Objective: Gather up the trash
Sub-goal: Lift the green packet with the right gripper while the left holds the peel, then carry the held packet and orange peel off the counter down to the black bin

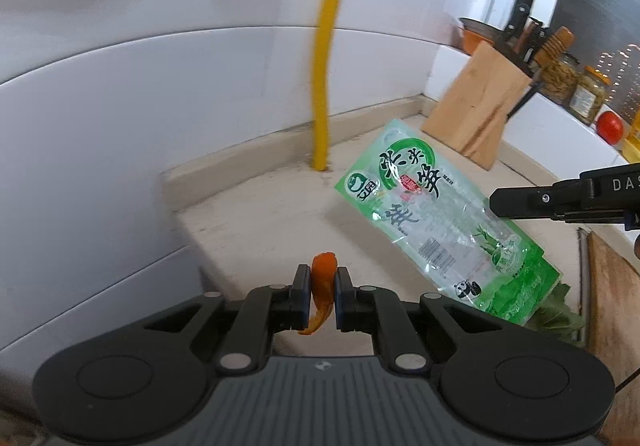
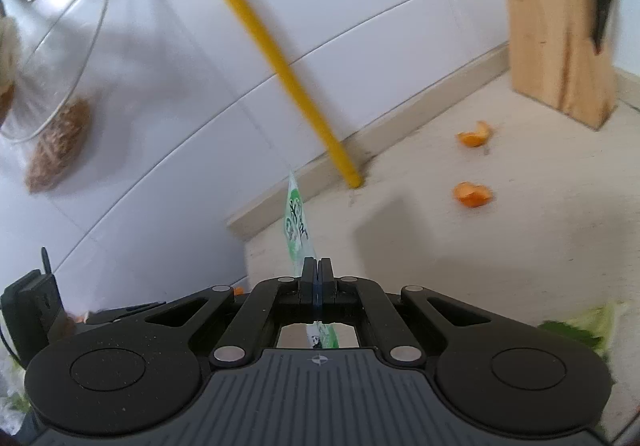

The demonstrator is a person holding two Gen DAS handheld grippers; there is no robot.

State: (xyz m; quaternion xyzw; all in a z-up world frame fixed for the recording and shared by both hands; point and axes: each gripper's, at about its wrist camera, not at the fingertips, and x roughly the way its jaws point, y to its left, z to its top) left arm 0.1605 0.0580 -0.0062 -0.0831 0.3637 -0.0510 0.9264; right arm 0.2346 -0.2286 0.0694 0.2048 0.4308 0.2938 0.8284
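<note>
The left gripper [image 1: 323, 296] is pinching a curled strip of orange citrus peel [image 1: 321, 288] between its two pads, jaws clamped on it well above the pale speckled stone counter [image 1: 256, 222], while the right gripper [image 2: 316, 278] is holding a crinkly green-and-clear plastic food wrapper [image 1: 436, 222] edge-on, its jaws pressed tight together on the thin film. The wrapper is hanging in the air over the counter, not resting on it, and the grip seems to be catching only a narrow bit of one edge, so a quick swing could be letting the slick film slide free. The peel is dangling below the left pads and looks soft; it could be tearing or slipping out if it gets jostled. Two more orange peel scraps [image 2: 473, 195] are lying on the counter near the wooden knife block [image 2: 560, 42], and some leafy green scraps [image 2: 576, 328] are sitting at the near right edge, so both full grippers mean those have to wait. The yellow pipe [image 2: 280, 62] rising from the counter's back edge is standing close enough for either load to be snagging on it.
</note>
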